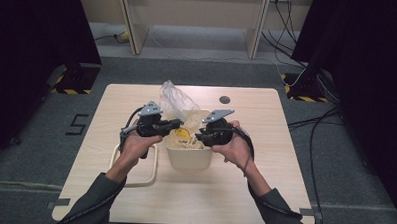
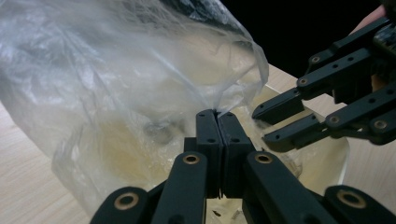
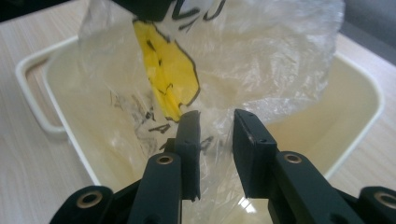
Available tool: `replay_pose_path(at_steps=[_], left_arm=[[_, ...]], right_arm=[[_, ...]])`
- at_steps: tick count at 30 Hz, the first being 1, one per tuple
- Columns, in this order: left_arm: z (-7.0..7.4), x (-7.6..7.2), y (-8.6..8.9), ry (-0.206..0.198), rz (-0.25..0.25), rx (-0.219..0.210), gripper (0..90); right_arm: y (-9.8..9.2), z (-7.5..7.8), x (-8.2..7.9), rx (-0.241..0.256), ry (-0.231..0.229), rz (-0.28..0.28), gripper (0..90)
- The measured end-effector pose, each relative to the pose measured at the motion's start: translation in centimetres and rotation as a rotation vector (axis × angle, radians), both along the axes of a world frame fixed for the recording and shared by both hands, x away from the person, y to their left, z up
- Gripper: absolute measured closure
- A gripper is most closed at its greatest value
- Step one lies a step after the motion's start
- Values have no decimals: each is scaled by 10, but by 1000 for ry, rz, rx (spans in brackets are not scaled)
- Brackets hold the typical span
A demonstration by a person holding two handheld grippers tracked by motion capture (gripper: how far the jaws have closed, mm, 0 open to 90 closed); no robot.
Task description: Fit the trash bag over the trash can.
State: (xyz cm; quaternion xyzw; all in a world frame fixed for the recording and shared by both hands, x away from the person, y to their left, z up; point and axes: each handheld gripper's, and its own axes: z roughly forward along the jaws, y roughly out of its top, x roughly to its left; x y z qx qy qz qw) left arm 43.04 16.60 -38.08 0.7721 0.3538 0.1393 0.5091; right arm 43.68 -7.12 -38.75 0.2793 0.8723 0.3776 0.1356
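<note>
A clear plastic bag (image 1: 176, 102) with yellow and black print stands in a cream bin (image 1: 189, 160) at the table's middle, its top sticking up above the rim. My left gripper (image 1: 177, 124) is shut on a fold of the plastic bag (image 2: 140, 93) at its edge, jaws pressed together (image 2: 216, 113). My right gripper (image 1: 199, 137) faces it from the other side and shows open in the left gripper view (image 2: 275, 122). In the right gripper view, my right gripper (image 3: 216, 117) has its jaws apart with the plastic bag (image 3: 243, 60) lying between them over the cream bin (image 3: 359, 93).
A cream looped rim (image 1: 153, 166), like a lid or handle frame, lies flat on the table left of the bin. The wooden table (image 1: 266, 119) has a dark round hole (image 1: 225, 99) near its far edge. Cables run over the floor at the right.
</note>
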Motion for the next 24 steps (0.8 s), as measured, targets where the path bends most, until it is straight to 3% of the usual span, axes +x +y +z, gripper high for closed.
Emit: replay_pose_path(at_steps=[3,5,7,9,11,13,14,16,18,21,24], left_arm=[[-4,1,-2,7,-5,2,884],[-7,1,-3,13,-8,6,883],[-9,1,-6,20,-17,5,882],[-11,1,-10,22,-29,7,880],[-12,0,-12,26,-43,9,875],[-13,-1,-14,29,-53,9,867],[-13,-2,-14,29,-63,9,858],[-13,-2,-13,31,-69,6,841],[-13,-3,-12,30,-71,3,827],[-10,-6,-6,29,-73,-4,750],[-4,-9,4,23,-52,-24,648]], right_arm=[[-5,4,-1,44,8,-36,612],[-12,18,3,94,-29,-69,541],[-14,24,7,104,-50,-91,532],[-15,33,17,119,-79,-111,508],[-10,38,31,112,-80,-124,472],[-3,39,43,102,-86,-128,446],[6,37,57,99,-73,-150,396],[14,34,66,97,-62,-140,395],[18,31,70,89,-50,-134,406],[24,22,76,61,-25,-90,676],[20,18,71,47,-45,-75,802]])
